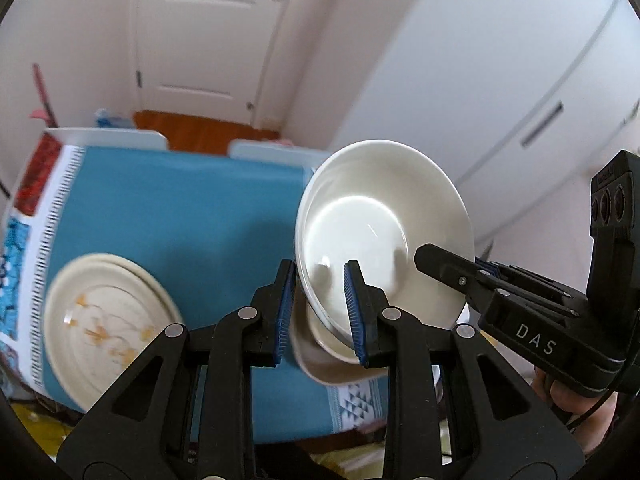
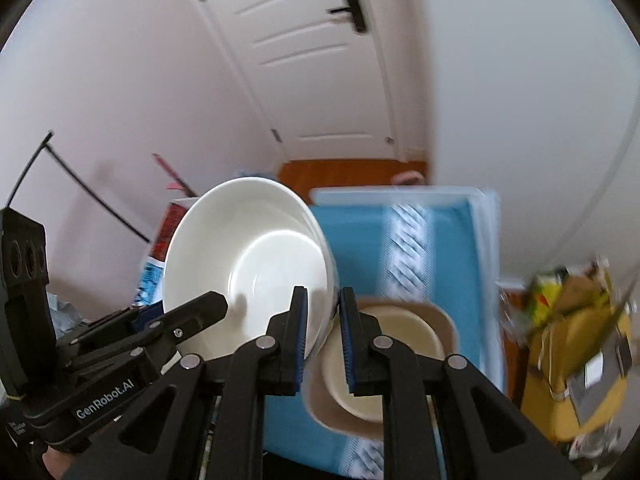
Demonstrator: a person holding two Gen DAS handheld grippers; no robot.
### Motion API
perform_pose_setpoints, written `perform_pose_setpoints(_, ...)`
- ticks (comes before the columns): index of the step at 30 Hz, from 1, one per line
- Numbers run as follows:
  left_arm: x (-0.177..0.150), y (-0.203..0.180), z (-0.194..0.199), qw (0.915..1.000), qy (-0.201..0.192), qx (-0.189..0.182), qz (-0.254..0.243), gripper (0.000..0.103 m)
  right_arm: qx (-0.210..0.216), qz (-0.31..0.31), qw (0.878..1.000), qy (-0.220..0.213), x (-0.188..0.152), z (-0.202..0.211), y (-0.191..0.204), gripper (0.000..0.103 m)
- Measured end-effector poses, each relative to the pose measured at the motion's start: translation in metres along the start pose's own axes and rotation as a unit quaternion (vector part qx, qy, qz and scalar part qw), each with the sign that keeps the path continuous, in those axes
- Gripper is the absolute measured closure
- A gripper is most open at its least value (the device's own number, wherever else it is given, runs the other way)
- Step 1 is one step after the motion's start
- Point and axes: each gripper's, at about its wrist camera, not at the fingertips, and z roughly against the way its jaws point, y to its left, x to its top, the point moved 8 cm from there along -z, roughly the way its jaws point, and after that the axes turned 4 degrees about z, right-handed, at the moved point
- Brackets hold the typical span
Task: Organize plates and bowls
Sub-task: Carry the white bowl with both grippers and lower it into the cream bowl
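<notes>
A: What is on the far left of the blue tablecloth [image 1: 180,216]?

B: A round cream plate with little orange flowers painted on it [image 1: 106,330]. It lies flat on the cloth, near the left edge, well apart from the bowls.

A: And next, going right?

B: The left gripper [image 1: 318,312], black with blue pads. Its jaws are only a little way apart, and they pinch the rim of a shiny round white bowl [image 1: 384,232]. One pad is outside the bowl and one is inside.

A: Is the white bowl on the cloth?

B: No. It is up in the air, tilted, above the right side of the cloth.

A: What sits under it?

B: A tan bowl with rounded corners [image 2: 394,360]. It rests on the cloth, right below the white bowl.

A: And the other gripper?

B: The right gripper [image 2: 323,340] holds the same white bowl on its other side. Its jaws are nearly closed on the rim, one blue pad in and one out. A hand [image 1: 576,398] holds it from behind.

A: So both hold one bowl?

B: Yes, one on each side.

A: What is past the cloth?

B: A white door with a black handle [image 2: 320,48], and some brown wood floor [image 1: 200,130] in front of it.
</notes>
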Motion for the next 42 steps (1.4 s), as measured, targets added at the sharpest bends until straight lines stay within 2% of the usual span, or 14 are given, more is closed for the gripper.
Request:
perform_pose_setpoints(7, -0.034, -0.020, -0.053, 0.9969, 0.062, 0.019, -0.044, 0.081, -0.024, -0.036, 0.999, 0.031, -0.047, -0.023, -0.047, 0.088)
perform_pose_setpoints(17, -0.062, -0.014, -0.095, 0.9881, 0.108, 0.065, -0.088, 0.081, -0.048, -0.031, 0.997, 0.055, -0.071, -0.046, -0.063, 0.088)
perform_pose_setpoints(28, -0.062, -0.014, -0.106, 0.9802, 0.111, 0.105, -0.126, 0.081, -0.046, -0.032, 0.996, 0.072, -0.078, -0.060, -0.068, 0.089)
perform_pose_setpoints(42, -0.062, -0.016, -0.111, 0.9690, 0.112, 0.149, -0.162, 0.081, -0.054, -0.033, 0.995, 0.077, -0.079, -0.058, -0.071, 0.088)
